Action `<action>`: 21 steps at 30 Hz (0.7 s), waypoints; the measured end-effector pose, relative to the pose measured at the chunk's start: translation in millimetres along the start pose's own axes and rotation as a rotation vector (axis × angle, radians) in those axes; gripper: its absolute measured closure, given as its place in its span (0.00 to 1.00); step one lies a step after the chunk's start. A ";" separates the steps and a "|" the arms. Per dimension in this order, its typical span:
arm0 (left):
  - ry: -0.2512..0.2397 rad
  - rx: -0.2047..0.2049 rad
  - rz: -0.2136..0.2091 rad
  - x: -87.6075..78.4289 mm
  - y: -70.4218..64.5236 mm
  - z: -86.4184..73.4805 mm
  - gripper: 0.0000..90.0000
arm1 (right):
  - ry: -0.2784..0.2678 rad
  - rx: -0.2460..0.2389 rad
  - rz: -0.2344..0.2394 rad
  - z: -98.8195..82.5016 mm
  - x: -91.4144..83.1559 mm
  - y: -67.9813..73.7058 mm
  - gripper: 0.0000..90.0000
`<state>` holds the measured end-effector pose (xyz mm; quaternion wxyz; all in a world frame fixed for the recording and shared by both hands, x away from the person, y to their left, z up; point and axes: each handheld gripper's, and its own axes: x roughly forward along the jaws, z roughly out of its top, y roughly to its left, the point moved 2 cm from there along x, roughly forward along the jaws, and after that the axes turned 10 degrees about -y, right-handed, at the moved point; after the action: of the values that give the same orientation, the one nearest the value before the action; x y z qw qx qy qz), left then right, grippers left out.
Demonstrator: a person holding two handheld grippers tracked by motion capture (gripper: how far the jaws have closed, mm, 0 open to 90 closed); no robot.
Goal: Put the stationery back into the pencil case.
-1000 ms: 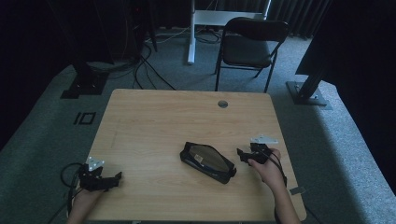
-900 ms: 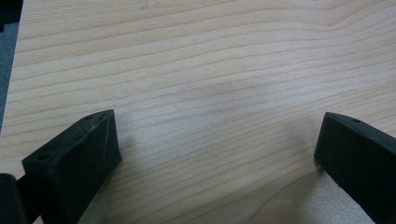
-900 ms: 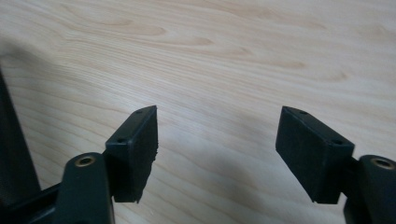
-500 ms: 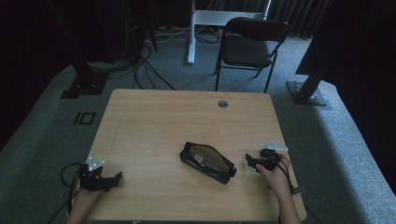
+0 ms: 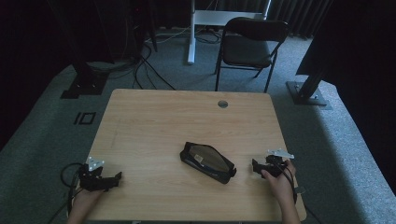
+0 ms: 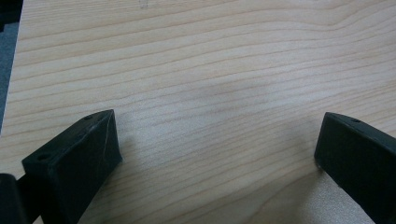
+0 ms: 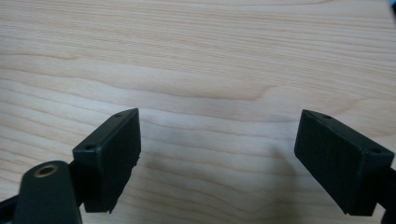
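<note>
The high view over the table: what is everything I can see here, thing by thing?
Pouch: one, black with a clear panel, lying on the table between the grippers.
Table: one, light wood, with a round cable hole near its far edge.
Folding chair: one, black, on the floor beyond the table.
Stand bases: two, dark, beside the table's far corners.
Cables: several, black, far left floor.
Left gripper: black, jaws open, near left corner.
Right gripper: black, jaws just opened wide, nothing between them.

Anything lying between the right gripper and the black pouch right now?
No. In the high view, only bare wood of the table separates the right gripper from the black pouch; they are apart.
</note>
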<state>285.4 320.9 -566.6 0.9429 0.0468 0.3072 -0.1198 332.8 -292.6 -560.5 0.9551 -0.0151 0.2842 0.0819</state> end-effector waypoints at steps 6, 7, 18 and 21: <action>0.000 0.000 0.000 0.0 0.0 0.0 0.00 | -0.023 0.041 -0.025 -3.1 -7.9 -3.1 0.15; 0.001 0.001 0.000 0.0 0.1 0.0 0.00 | -0.021 0.034 -0.027 -4.6 -9.6 -3.0 0.15; 0.000 0.000 0.000 0.0 0.0 0.0 0.00 | 0.006 0.007 -0.037 -23.4 -22.9 0.8 0.13; 0.000 0.000 0.000 0.0 0.0 0.0 0.00 | -0.005 0.041 -0.053 -27.2 -24.9 -2.3 0.12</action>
<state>285.3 320.9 -566.6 0.9429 0.0467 0.3072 -0.1198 297.9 -300.7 -569.8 0.9577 -0.0030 0.2832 0.0507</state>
